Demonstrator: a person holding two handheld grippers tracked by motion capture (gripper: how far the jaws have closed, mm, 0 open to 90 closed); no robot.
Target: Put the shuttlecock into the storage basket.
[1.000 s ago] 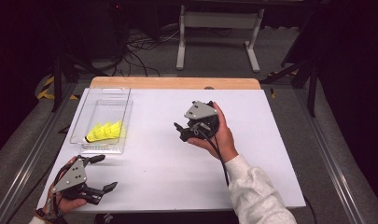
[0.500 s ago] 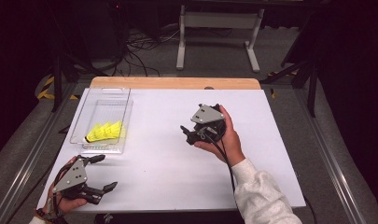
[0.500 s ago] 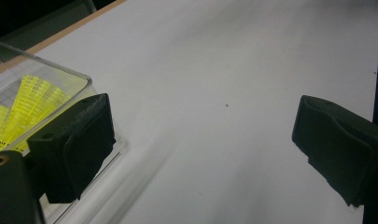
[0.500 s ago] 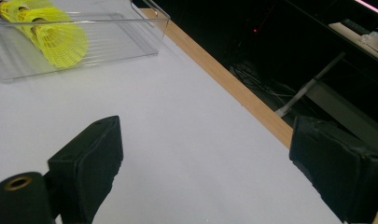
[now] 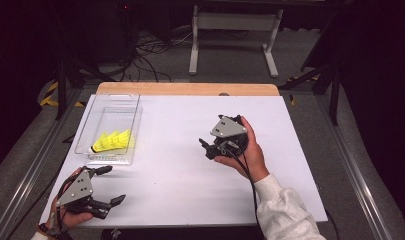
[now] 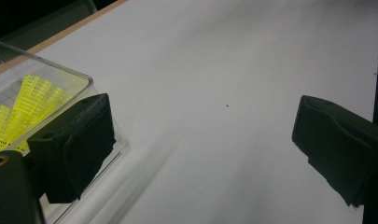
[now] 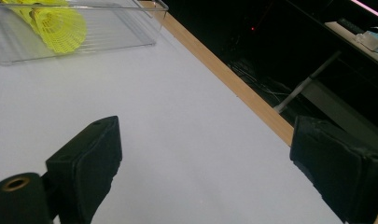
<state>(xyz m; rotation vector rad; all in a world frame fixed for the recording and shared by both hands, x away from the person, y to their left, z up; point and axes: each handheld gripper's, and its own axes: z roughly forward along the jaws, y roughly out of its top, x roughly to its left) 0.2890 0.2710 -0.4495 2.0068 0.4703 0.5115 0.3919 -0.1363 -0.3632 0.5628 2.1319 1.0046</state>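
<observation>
high view: white rectangular table top point(image 5: 180, 165) with a pale wooden strip along its 12 o'clock edge. clear plastic oblong tray point(image 5: 131, 104) sits toward 10 o'clock on the table; yellow mesh-skirted shuttlecocks point(image 5: 112, 141) lie inside it, at its near end, cork tips pointing to about 8 o'clock.

left gripper point(image 5: 106, 186), black two-jaw tool with grey three-cornered plate, is held at the 7 o'clock corner of the table, just below the tray's near end; jaws spread wide, nothing between them. right gripper point(image 5: 206, 149), same build, is held over the table centre-right, well apart from the tray, jaws pointing toward 9 o'clock.

left gripper view adds: the tray's rounded near corner right beside the left-hand jaw, touching or not i cannot tell; yellow skirts seen through the clear wall.

right gripper view adds: jaws wide apart, empty, over bare white surface; tray and shuttlecocks at 11 o'clock, far off; wooden edge running diagonally, dark floor and metal stand beyond.

no readable writing or brand marks on any item.
</observation>
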